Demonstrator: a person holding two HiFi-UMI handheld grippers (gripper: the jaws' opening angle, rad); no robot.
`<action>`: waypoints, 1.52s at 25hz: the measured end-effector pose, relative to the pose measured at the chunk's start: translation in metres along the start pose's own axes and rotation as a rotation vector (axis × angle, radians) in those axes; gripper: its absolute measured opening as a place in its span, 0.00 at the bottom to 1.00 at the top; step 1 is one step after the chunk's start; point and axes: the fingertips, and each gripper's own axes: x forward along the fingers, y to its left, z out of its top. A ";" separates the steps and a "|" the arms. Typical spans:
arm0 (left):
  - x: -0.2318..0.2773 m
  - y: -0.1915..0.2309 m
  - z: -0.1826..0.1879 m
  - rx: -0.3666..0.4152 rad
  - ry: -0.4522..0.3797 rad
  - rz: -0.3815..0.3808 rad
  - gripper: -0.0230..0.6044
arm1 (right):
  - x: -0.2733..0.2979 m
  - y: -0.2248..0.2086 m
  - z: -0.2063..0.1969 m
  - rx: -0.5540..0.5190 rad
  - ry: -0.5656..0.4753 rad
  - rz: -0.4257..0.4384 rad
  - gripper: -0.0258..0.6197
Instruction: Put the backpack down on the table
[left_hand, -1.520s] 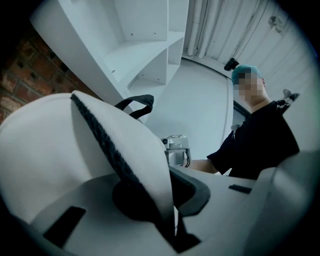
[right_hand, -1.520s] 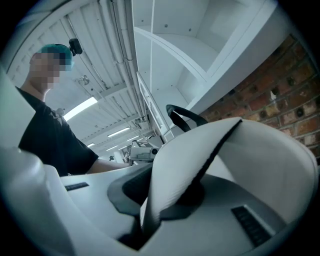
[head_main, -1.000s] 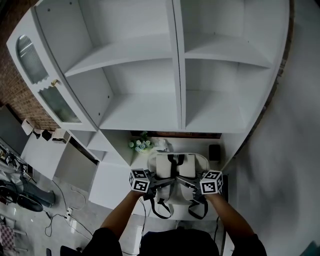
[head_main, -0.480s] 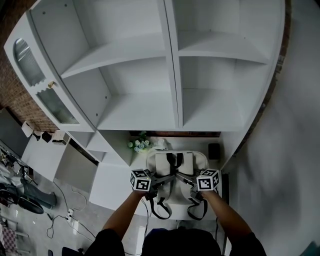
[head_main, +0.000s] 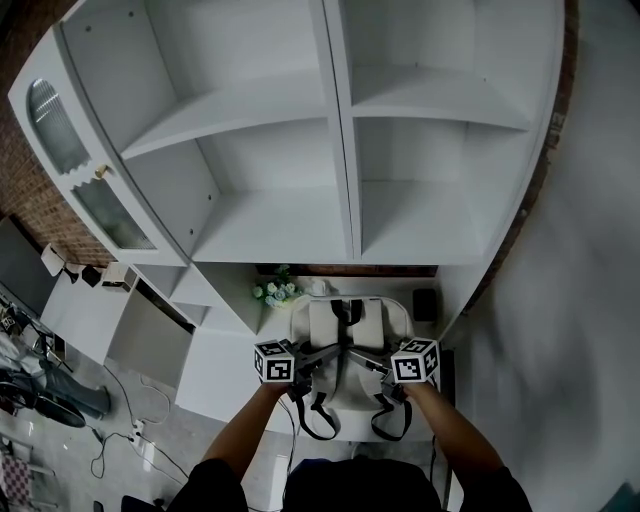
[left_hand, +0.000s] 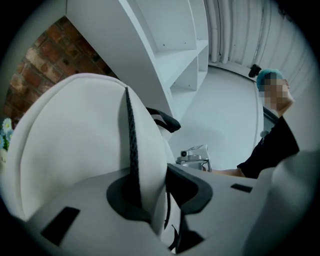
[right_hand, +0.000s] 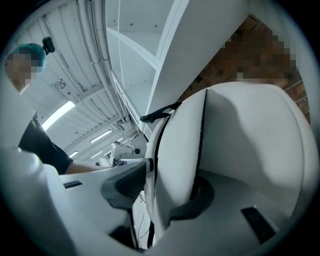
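Since the earlier frames, both sets of jaws have just been opening, and the two hands sit slightly closer together.

**Head view.** The left tongs (head_main: 330, 354) and right tongs (head_main: 368, 358) flank the backpack (head_main: 350, 322). It rests on the worktop (head_main: 352, 425), between the two and just ahead of their tips. Its straps (head_main: 316, 420) trail back below the tongs, toward the person.

**Left gripper view.** The left tongs (left_hand: 160, 192) stand slackened apart. The backpack (left_hand: 75, 150) edge lies between the pads, and its black webbing (left_hand: 131, 145) runs down into the gap.

**Right gripper view.** The right tongs (right_hand: 160, 187) stand wider apart, with a gap at the inner pad. The backpack (right_hand: 240, 135) edge is between them.

**Hazards.**
- The pack appears to stand on its base. Once unsupported, it may tip toward the tongs.
- If the tongs withdraw before the pads are clear of the fabric, they could snag the webbing and drag the pack toward the worktop's near edge.
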 end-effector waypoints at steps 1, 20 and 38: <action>-0.003 0.004 0.000 -0.012 -0.008 0.015 0.19 | -0.001 -0.002 0.000 -0.001 0.004 -0.014 0.29; -0.034 0.020 0.004 -0.017 -0.025 0.135 0.35 | -0.040 -0.051 -0.010 0.035 0.032 -0.265 0.38; -0.066 -0.003 -0.003 -0.003 -0.039 0.121 0.36 | -0.055 -0.015 -0.018 -0.020 -0.002 -0.330 0.38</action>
